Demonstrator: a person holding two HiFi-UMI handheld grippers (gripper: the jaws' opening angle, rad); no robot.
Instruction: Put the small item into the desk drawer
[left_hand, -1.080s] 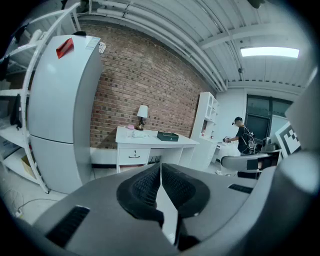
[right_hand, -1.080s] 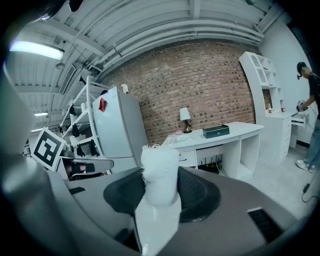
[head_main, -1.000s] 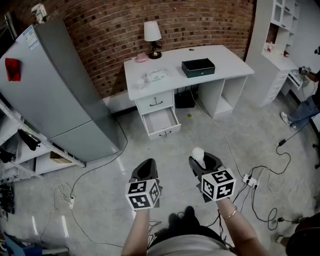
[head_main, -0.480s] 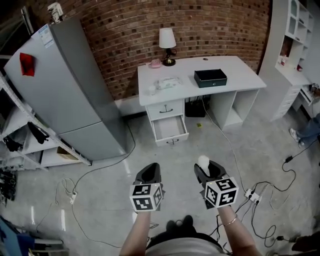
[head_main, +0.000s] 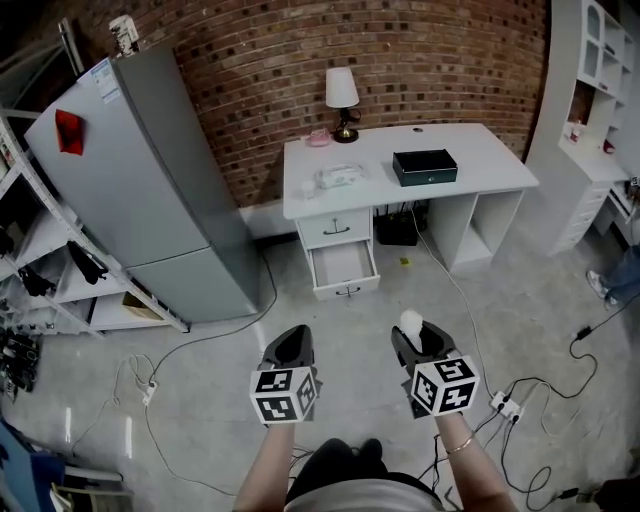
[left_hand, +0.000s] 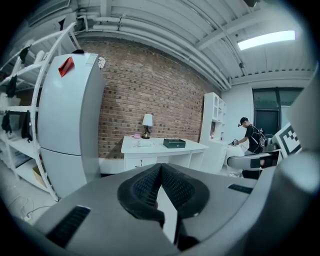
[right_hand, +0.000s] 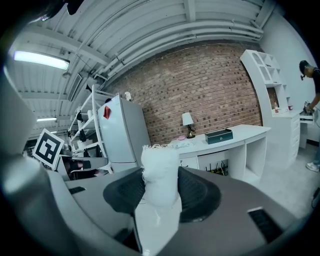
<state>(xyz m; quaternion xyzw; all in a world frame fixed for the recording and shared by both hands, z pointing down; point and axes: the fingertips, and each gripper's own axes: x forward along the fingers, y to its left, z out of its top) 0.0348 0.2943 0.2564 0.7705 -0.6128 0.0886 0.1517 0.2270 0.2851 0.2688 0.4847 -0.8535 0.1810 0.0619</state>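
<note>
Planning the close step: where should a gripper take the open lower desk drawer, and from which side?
Take the small dark handle centred on the open drawer's front panel, coming straight from the front: it is the only part that sticks out. Probably use the left gripper, shut and empty; the right gripper is shut on the white item.

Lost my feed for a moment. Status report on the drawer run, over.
Left gripper shut, empty. Right gripper shut on white small item. Lower drawer open, some way ahead. Cable on floor beside the path.
</note>
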